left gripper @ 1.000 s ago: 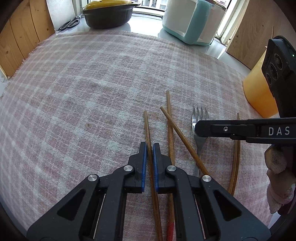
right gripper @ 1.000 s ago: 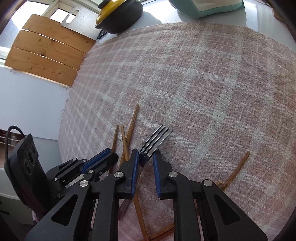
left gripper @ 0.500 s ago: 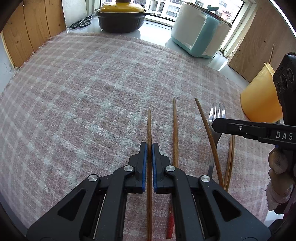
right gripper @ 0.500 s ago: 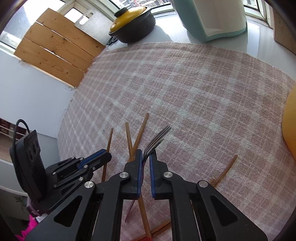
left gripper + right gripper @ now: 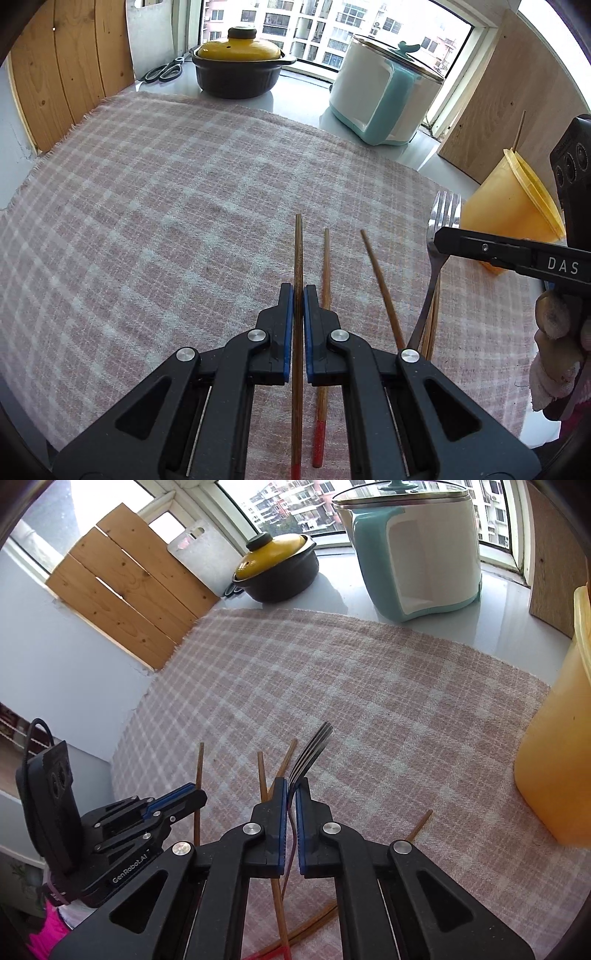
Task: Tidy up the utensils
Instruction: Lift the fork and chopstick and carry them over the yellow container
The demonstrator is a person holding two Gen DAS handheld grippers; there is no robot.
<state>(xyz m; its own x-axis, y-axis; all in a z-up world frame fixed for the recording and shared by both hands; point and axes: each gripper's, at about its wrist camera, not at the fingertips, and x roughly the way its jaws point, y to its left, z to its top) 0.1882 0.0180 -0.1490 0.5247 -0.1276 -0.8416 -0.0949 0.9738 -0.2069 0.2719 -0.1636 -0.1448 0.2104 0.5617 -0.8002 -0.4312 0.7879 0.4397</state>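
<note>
My left gripper (image 5: 298, 290) is shut on a dark wooden chopstick (image 5: 298, 247) and holds it above the checked cloth (image 5: 166, 206); it also shows in the right wrist view (image 5: 177, 801). My right gripper (image 5: 291, 784) is shut on a metal fork (image 5: 310, 751), tines pointing forward and raised; the fork also shows in the left wrist view (image 5: 441, 221). Two more chopsticks (image 5: 326, 266) (image 5: 380, 284) lie on the cloth beside my left gripper. Another chopstick (image 5: 419, 825) lies to the right of the fork.
A yellow plastic holder (image 5: 509, 206) stands at the cloth's right edge, also in the right wrist view (image 5: 557, 757). A yellow-lidded dark pot (image 5: 238, 66), scissors (image 5: 164, 70) and a white and teal cooker (image 5: 384, 96) stand at the back by the window.
Both grippers have lifted, the left with the chopstick, the right with the fork. The right gripper closed on the fork. One crossed chopstick on the cloth has swung straighter.
</note>
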